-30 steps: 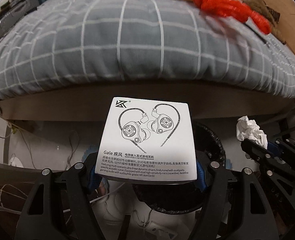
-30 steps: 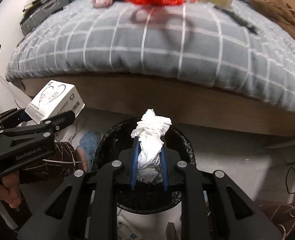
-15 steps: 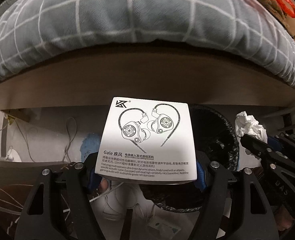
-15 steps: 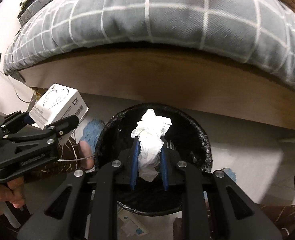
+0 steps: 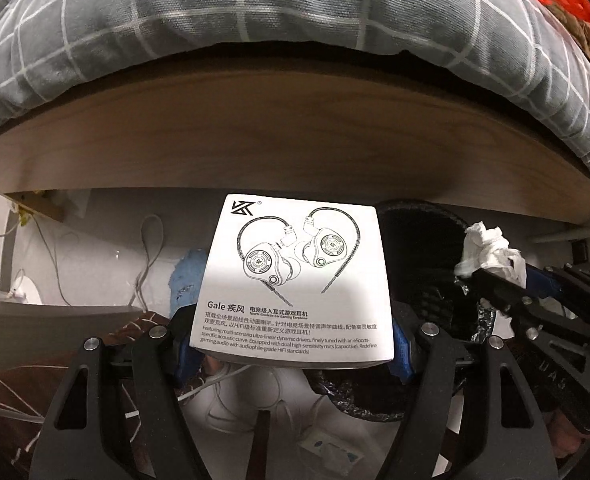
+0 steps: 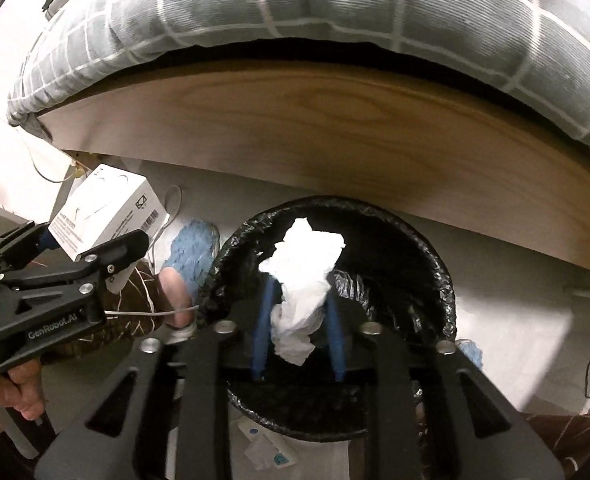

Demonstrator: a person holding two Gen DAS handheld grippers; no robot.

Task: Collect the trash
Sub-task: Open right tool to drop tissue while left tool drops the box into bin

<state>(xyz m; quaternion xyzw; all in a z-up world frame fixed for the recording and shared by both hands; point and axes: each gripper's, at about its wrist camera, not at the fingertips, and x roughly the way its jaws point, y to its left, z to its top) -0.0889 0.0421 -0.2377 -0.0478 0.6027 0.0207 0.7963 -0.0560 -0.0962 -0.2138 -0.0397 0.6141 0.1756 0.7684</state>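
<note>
The right hand-held gripper [image 6: 298, 320] has just been opening, crumpled tissue [image 6: 303, 280] loose between its jaws over the black-lined bin [image 6: 435, 280].

"Gale 疾风" on white earphone box [image 5: 295, 280], "GenRobot.AI" on left hand-held gripper [image 6: 91, 248]

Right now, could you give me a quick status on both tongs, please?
Right tongs just opening, tissue wad between them above the bin. Left tongs shut on earphone box. Nothing blocking the bin.

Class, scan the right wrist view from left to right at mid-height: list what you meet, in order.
left gripper → white earphone box → blue slipper → crumpled tissue → right rim of the black-lined bin.
</note>
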